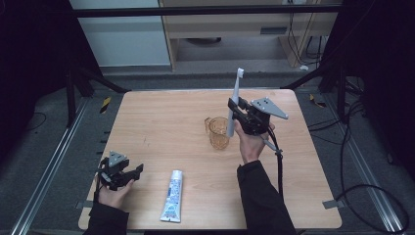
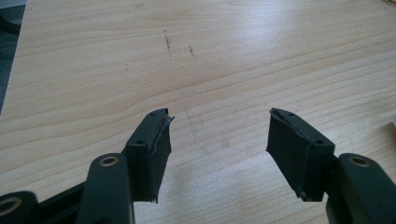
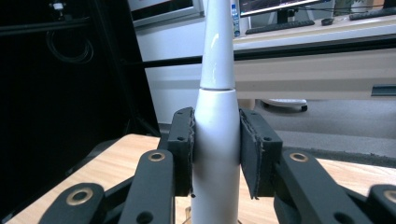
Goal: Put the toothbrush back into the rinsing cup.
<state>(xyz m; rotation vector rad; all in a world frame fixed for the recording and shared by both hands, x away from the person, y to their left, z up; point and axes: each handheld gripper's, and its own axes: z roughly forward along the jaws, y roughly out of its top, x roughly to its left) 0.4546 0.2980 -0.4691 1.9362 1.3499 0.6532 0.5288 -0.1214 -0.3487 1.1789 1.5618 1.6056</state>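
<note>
1. High view: the right gripper (image 1: 234,108) is raised over the wooden table (image 1: 161,122), closed on a white toothbrush (image 1: 235,100) near the lower part of its handle. The brush stands nearly upright, bristle head at the top, and its bottom end sits at the mouth of an amber cup (image 1: 218,131) just left of the right hand (image 1: 250,144). Whether the tip is inside the cup or just above it, I cannot tell.
2. Same view: the left gripper (image 1: 136,172) is low at the near left corner of the table, jaws apart and holding nothing. A toothpaste tube (image 1: 172,196) lies flat just to its right, near the front edge, well apart from the cup.
3. Left gripper view: both black pads (image 2: 152,149) are spread wide, with bare wood grain between them. A few dark scuff marks (image 2: 168,42) show on the table farther out, too fine to read clearly from above.
4. Right gripper view: the pads (image 3: 183,149) press both sides of the toothbrush body (image 3: 215,154), below the seam where the narrower neck joins. The grip is centred and the brush upright between the jaws. A desk with a keyboard (image 3: 280,26) shows behind.
</note>
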